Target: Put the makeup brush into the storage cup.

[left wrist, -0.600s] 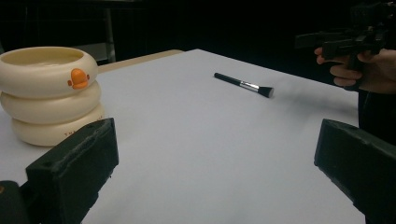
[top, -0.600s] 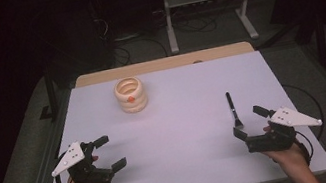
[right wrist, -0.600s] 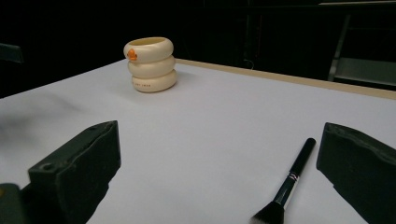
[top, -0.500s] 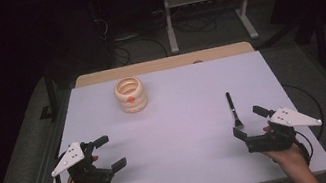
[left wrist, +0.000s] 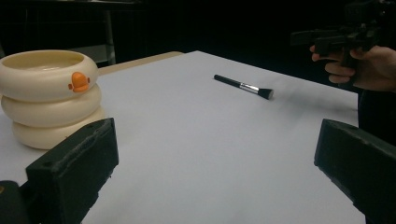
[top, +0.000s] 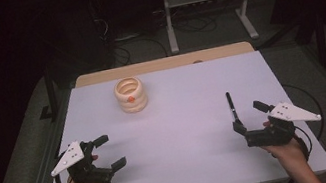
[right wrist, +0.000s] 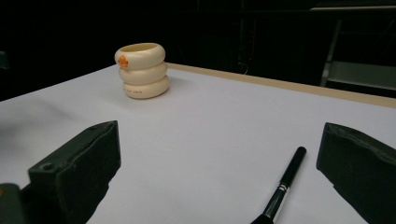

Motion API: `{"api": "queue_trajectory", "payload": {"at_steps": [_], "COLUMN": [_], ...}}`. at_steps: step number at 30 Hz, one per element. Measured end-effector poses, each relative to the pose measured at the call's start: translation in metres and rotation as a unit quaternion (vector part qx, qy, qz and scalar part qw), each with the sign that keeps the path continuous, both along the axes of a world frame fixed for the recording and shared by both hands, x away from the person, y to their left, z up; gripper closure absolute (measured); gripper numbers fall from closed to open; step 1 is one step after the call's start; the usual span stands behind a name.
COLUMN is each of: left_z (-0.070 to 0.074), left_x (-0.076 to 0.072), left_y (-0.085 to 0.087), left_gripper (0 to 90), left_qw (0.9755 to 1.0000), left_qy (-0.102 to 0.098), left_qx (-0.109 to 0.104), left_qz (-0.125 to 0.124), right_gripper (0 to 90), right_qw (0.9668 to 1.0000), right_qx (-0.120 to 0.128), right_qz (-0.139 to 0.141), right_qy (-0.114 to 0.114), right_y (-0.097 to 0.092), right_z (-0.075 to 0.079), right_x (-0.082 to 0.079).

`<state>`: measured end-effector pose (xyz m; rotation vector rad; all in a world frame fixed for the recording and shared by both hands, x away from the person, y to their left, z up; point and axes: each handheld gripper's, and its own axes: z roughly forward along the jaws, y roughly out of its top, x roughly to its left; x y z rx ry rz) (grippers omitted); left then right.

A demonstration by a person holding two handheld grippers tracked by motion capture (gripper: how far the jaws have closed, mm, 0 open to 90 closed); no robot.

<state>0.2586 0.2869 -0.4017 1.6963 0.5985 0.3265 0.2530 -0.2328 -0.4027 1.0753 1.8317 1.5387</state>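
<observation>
A cream holder (top: 131,94) shaped like three stacked rings, with a small orange mark, stands upright at the table's back left; it is also in the left gripper view (left wrist: 50,98) and right gripper view (right wrist: 143,70). A black makeup brush (top: 231,107) lies flat on the right half, its bristle end toward the person (left wrist: 243,87) (right wrist: 281,191). My left gripper (top: 109,153) rests near the front left, open and empty. My right gripper (top: 248,117) is open at the front right, its jaws on either side of the brush's near end without touching it.
The white table (top: 183,128) has a bare wooden strip (top: 161,64) along its far edge. Behind it stand a metal stand (top: 206,2) and cables on the dark floor. A wide open stretch of tabletop lies between the two grippers.
</observation>
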Motion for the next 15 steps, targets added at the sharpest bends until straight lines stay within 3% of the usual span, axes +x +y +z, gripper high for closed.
{"api": "queue_trajectory", "payload": {"at_steps": [15], "left_z": [0.000], "left_x": [-0.003], "left_y": [-0.001], "left_gripper": [0.0], "left_qw": [1.0000], "left_qy": [-0.006], "left_qx": [0.000], "left_qz": [-0.004], "right_gripper": [0.0], "right_qw": [0.9998], "right_qx": [-0.013], "right_qz": [-0.007], "right_qy": [-0.011], "right_y": [0.009], "right_z": [0.008], "right_x": [0.012]}}
